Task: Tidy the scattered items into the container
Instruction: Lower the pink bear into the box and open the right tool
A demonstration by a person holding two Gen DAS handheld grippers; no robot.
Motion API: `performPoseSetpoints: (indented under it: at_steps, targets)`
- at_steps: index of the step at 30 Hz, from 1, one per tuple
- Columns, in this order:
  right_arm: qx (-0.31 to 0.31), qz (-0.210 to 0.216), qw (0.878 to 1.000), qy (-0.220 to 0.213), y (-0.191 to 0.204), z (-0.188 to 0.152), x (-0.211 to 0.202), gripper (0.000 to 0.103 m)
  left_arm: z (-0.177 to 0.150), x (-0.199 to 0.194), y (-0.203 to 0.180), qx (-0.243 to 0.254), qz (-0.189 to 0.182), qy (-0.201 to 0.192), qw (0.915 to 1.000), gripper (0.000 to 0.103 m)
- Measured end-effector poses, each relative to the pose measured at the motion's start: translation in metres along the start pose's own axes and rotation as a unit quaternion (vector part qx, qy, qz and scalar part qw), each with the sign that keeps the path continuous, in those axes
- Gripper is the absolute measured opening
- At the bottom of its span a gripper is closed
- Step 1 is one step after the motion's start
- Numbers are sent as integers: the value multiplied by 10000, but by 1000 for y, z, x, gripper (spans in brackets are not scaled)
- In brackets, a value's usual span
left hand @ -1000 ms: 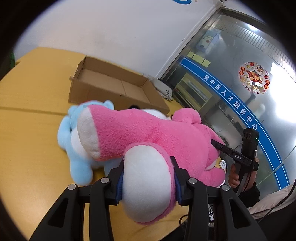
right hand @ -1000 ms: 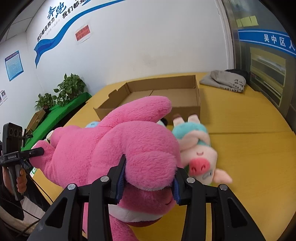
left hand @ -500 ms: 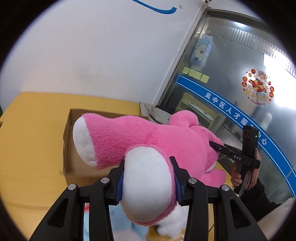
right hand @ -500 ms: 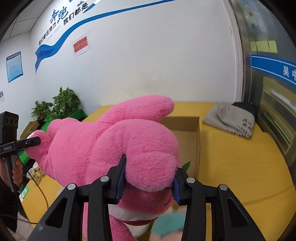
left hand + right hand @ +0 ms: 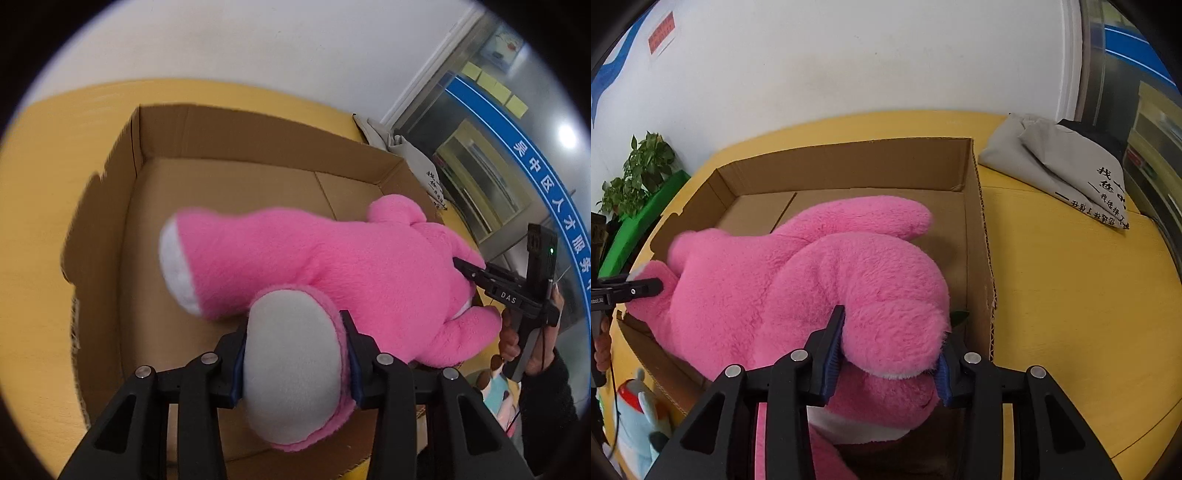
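Note:
A large pink plush toy (image 5: pixel 351 266) hangs over the open cardboard box (image 5: pixel 236 136), held by both grippers. My left gripper (image 5: pixel 295 356) is shut on its white-soled foot. My right gripper (image 5: pixel 890 350) is shut on a pink limb at the toy's other end; the toy (image 5: pixel 798 280) fills the middle of the box (image 5: pixel 857 162) in that view. The right gripper also shows in the left wrist view (image 5: pixel 469 271) at the toy's far side, and the left gripper shows in the right wrist view (image 5: pixel 646 288). Whether the toy touches the box floor is hidden.
A grey folded bag (image 5: pixel 1067 162) lies on the yellow table (image 5: pixel 1089 295) to the right of the box. A light blue plush (image 5: pixel 635 417) lies outside the box's near left corner. A pig plush (image 5: pixel 495 395) lies low right. Potted plants (image 5: pixel 635 173) stand far left.
Both grippers have carried the pink plush up from the table and forward over the box, then lower into it. The other plush toys stayed behind on the table.

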State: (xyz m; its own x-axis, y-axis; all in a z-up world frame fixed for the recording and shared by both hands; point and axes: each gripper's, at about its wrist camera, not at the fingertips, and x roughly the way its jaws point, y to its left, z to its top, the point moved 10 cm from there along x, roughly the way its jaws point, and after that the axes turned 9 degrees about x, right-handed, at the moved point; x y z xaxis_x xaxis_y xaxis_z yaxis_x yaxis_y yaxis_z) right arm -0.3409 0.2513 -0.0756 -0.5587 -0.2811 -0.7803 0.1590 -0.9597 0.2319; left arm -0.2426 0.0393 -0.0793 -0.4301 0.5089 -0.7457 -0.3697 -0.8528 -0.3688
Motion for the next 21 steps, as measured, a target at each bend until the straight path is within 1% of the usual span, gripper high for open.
performPoseSetpoints:
  at_steps: [2, 5, 7, 8, 10, 11, 15, 16, 17, 19, 20, 21]
  targets:
    - [29, 94, 9999, 102, 0, -2, -10, 45, -9, -3, 1, -73, -35, 141, 9999, 41]
    - [-82, 54, 9998, 188, 3, -8, -19, 45, -20, -7, -1, 28, -69, 233, 9997, 41]
    - [-36, 47, 9996, 274, 3, -14, -20, 46, -25, -7, 3, -44, -21, 274, 9996, 45]
    - [4, 27, 9995, 304, 1, -16, -19, 49, -26, -5, 10, -150, 55, 324, 9993, 46]
    - [73, -29, 9993, 361, 0, -19, -14, 56, -26, -5, 25, -306, 198, 351, 9987, 53]
    - [116, -44, 9992, 385, -1, -19, -15, 61, -25, -8, 27, -328, 243, 316, 9987, 53]
    - [21, -18, 9996, 282, -2, -11, -29, 74, -18, -36, 28, -169, 394, 28, 9991, 53]
    - [3, 28, 9997, 252, -1, -9, -32, 82, -15, -44, 28, -106, 441, -65, 9990, 53]
    - [15, 100, 9997, 227, 0, -8, -33, 85, -12, -51, 28, -58, 462, -150, 9988, 53]
    - [79, 241, 9995, 204, 2, -7, -34, 85, -5, -55, 16, 137, 438, -260, 9986, 53]
    - [96, 274, 9994, 211, 3, -7, -33, 85, -5, -52, 10, 254, 426, -191, 9986, 53]
    - [80, 238, 9994, 246, 3, -8, -30, 85, -6, -42, 6, 365, 466, -12, 9982, 53]
